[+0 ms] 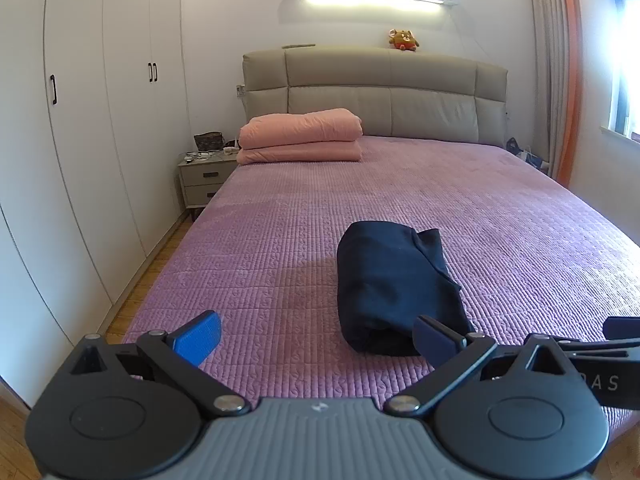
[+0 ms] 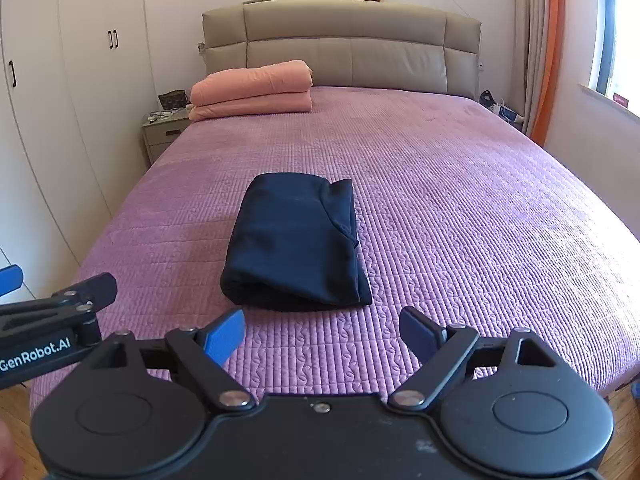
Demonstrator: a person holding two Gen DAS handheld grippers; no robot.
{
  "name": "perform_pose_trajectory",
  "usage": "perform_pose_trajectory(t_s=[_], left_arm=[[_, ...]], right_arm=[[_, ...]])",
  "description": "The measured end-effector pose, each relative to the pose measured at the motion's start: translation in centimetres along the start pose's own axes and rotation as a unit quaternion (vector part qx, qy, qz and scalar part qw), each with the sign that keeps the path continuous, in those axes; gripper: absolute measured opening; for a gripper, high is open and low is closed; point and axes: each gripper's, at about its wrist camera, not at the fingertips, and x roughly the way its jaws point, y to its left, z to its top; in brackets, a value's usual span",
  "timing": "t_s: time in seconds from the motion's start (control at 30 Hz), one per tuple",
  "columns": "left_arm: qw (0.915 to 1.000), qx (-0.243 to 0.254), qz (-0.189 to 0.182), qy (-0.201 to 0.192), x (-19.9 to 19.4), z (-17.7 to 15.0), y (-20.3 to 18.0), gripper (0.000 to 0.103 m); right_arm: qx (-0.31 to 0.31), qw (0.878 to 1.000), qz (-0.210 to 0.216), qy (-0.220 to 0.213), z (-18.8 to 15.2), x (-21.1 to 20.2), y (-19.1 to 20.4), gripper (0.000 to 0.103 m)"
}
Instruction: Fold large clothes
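A dark navy garment (image 1: 392, 288) lies folded into a compact bundle on the purple quilted bed (image 1: 280, 240); it also shows in the right wrist view (image 2: 294, 244). My left gripper (image 1: 318, 338) is open and empty, held above the bed's near edge, just short of the bundle and to its left. My right gripper (image 2: 324, 338) is open and empty, also short of the bundle's near end. Each gripper shows at the edge of the other's view: the right gripper (image 1: 600, 344) and the left gripper (image 2: 60, 304).
A folded pink quilt (image 1: 302, 136) lies at the head of the bed by the beige headboard (image 1: 376, 92). A nightstand (image 1: 204, 180) and white wardrobes (image 1: 100, 120) stand on the left. Curtain and window (image 1: 624, 60) are on the right. A plush toy (image 1: 403, 40) sits on the headboard.
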Motion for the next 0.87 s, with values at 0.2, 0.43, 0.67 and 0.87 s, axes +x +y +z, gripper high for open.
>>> perform_pose_trajectory(t_s=[0.2,0.43,0.67,0.87], left_arm=[[1.0,-0.002,0.004,-0.002,-0.2,0.0,0.1,0.103],[0.9996,0.018,0.015,-0.013,-0.6,-0.2,-0.4,0.103],[0.9997,0.018,0.013,-0.014,-0.8,-0.4,-0.3,0.103],[0.999,0.028,0.019,-0.028,-1.1,-0.6,0.3,0.103]], right_arm=[[-0.002,1.0,0.001,0.0,0.0,-0.2,0.0,0.1],[-0.001,1.0,0.003,0.001,0.0,-0.2,0.0,0.1],[-0.005,1.0,0.006,0.005,-0.2,-0.4,0.2,0.1],[-0.009,1.0,0.007,0.004,-0.2,-0.6,0.4,0.1]])
